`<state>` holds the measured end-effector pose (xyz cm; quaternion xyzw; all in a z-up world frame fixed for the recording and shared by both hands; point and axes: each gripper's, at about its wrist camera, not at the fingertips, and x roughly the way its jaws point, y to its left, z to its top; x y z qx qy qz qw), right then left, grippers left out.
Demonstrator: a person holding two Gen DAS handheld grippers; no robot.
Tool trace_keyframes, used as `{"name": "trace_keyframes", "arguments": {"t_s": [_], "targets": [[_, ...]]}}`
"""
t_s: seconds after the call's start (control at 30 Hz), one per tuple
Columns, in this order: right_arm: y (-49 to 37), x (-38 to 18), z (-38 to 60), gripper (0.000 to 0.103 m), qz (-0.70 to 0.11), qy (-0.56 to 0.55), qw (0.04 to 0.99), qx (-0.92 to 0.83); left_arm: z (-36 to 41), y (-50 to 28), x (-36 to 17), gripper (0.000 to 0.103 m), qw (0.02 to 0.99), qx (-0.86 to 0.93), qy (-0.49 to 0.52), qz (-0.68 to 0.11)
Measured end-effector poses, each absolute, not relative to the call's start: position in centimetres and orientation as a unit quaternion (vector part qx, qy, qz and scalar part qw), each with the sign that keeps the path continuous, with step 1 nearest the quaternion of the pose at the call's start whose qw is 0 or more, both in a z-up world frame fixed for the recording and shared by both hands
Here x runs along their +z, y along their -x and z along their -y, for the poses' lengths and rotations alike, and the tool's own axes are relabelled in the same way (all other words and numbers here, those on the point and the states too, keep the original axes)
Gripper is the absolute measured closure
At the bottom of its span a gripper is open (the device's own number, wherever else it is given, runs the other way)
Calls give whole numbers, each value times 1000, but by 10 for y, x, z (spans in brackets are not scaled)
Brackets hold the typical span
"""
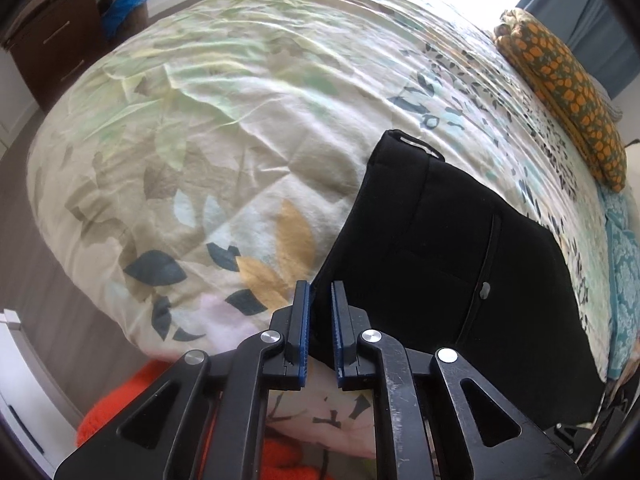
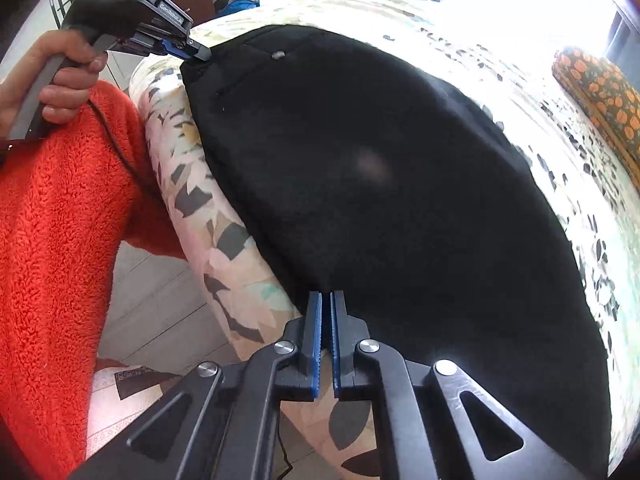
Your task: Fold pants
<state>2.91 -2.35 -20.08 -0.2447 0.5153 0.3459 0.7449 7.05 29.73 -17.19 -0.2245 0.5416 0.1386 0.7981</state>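
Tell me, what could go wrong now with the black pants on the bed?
1. Both the left gripper and the right gripper pinch only the near edge of the black pants, so the cloth might slip out when lifted.
2. The pants lie near the edge of the bed cover; a tug could drag them off toward the floor.
3. A gripper might also catch the cover underneath and pull it along.

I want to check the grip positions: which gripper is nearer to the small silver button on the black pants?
Left. The left gripper pinches the pants edge at the corner beside the button. The right gripper clamps the same near edge far along it, at the opposite end.
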Motion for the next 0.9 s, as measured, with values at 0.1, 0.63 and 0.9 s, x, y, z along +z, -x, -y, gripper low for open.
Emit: {"name": "trace_keyframes", "arguments": {"t_s": [0.1,0.63,0.9], "targets": [[-28,-213,32,102,-525,233,739,351,-298,-70,-170,83,792,162,219,-547],[-201,-139,125,22,-526,-137,792,279,-167,-120,-125,45,882,45,116,-455],[-327,-206,127,18,-626,-258,679,283,-102,-99,-189,64,830,-4,-56,-555]]}}
